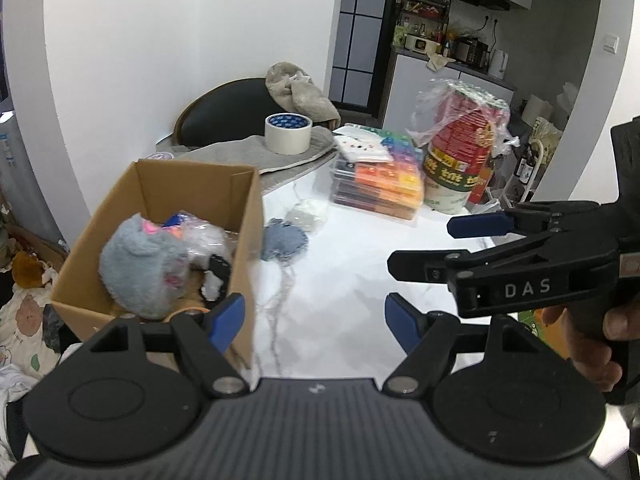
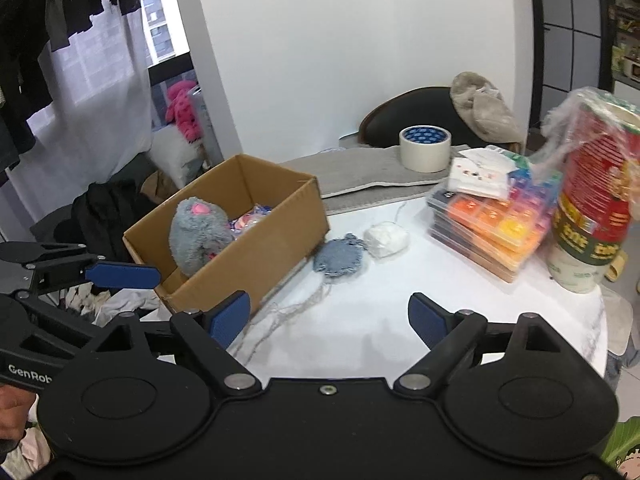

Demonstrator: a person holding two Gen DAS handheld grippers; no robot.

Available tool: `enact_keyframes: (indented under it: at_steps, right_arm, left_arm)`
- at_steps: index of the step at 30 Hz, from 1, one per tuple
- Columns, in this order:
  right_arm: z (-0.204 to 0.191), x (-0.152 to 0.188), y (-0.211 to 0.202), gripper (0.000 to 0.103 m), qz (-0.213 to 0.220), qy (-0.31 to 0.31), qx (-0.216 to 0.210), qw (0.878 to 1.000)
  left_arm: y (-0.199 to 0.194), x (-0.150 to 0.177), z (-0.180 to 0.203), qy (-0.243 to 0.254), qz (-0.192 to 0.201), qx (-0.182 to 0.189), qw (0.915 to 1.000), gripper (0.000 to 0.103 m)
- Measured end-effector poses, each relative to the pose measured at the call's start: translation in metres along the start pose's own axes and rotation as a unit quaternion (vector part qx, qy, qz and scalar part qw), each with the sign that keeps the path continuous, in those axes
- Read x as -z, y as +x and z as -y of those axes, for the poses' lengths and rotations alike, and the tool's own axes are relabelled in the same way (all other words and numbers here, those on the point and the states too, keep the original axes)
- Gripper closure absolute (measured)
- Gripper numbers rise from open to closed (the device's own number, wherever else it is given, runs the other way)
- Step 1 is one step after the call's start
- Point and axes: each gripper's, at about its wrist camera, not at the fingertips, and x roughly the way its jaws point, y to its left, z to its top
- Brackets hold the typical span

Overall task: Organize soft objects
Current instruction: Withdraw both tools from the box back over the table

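Both claws released, nothing between: left gripper (image 1: 315, 320), right gripper (image 2: 329, 318), over white table (image 2: 360, 320). Beyond, blue knitted piece (image 2: 338, 258) and white wool ball (image 2: 386, 239) beside cardboard box (image 2: 256, 256); grey plush toy (image 2: 197, 238) inside.

I count one cardboard box (image 2: 240, 240) with one grey plush toy (image 2: 198, 240) inside, two knitted pieces on the table, one blue (image 2: 338, 258) and one white (image 2: 386, 239), one roll of tape (image 2: 425, 148), and one stack of clear bead cases (image 2: 496, 224).
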Motion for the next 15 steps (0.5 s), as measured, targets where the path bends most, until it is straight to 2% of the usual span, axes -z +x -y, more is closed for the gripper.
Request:
enact_keyframes:
  at_steps: [8,15]
  right_arm:
    - [0.001,0.009,-0.014,0.012,0.023,0.013,0.009,1.000]
    - [-0.002,0.018,-0.028,0.006,0.040,0.011,0.031,0.999]
  left_arm:
    - [-0.015,0.018,0.012,-0.003,0.018,-0.008,0.9998,0.027]
    - [-0.011,0.028,0.020,-0.007,0.023,-0.014,0.9996,0.027]
